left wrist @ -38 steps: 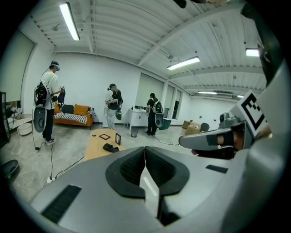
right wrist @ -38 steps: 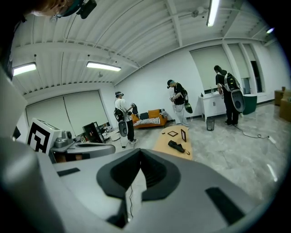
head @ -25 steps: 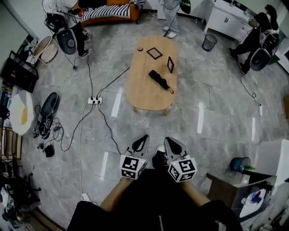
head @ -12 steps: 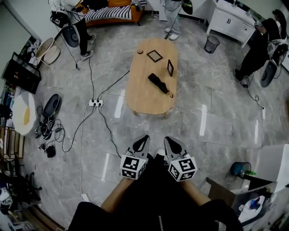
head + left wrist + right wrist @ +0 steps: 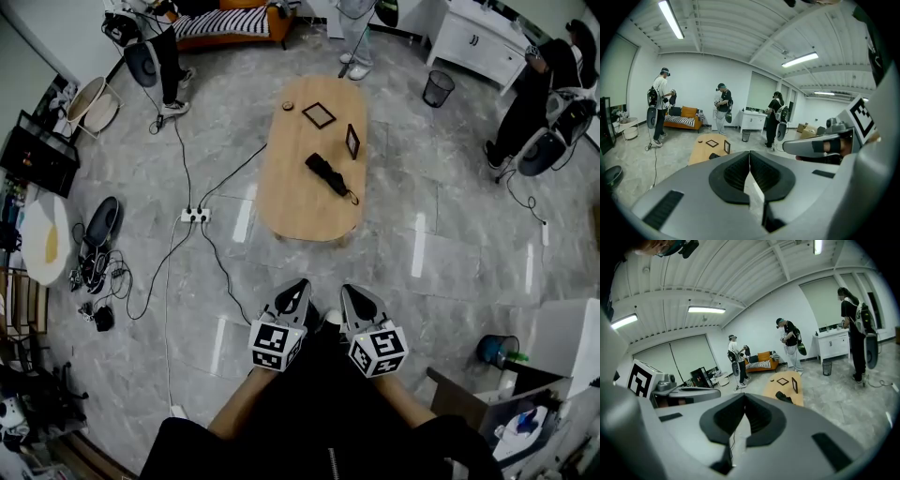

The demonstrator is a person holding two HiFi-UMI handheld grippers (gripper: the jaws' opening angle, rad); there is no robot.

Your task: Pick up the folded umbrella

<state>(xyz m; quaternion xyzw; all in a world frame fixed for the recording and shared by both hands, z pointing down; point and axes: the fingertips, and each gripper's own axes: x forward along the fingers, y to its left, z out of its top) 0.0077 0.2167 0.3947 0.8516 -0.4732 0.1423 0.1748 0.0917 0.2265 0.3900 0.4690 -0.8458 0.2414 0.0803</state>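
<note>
No lettering or numbers legible; left cube [image 5: 276, 345] and right cube [image 5: 378, 351] show only square markers.

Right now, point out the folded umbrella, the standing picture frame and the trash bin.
folded umbrella [image 5: 326, 173], head view, middle of its black body.
standing picture frame [image 5: 352, 142], head view, centre of its face.
trash bin [image 5: 434, 94], head view, its outer wall.

Lab space: sofa [image 5: 228, 22], power strip [image 5: 195, 215]
</note>
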